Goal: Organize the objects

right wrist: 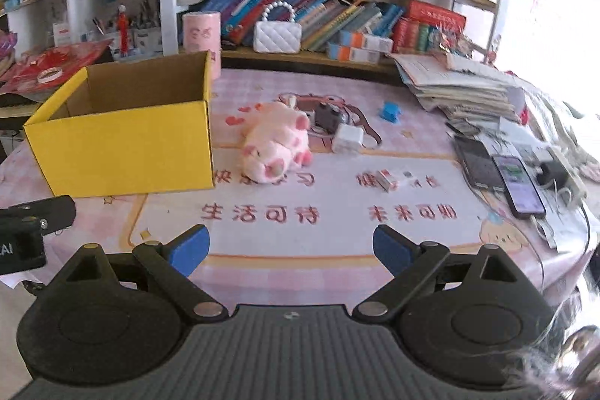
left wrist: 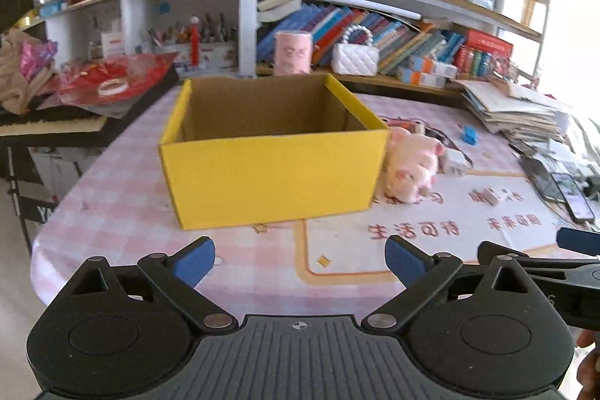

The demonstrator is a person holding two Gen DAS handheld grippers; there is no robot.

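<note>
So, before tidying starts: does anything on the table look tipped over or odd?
The pink plush pig lies on its side beside the yellow box, not upright. The paper stack at the table's far right is splayed unevenly. The box looks empty.

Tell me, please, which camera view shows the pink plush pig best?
The right wrist view: the pink plush pig lies fully visible beside the yellow box. In the left wrist view, the box's corner hides part of it.
</note>
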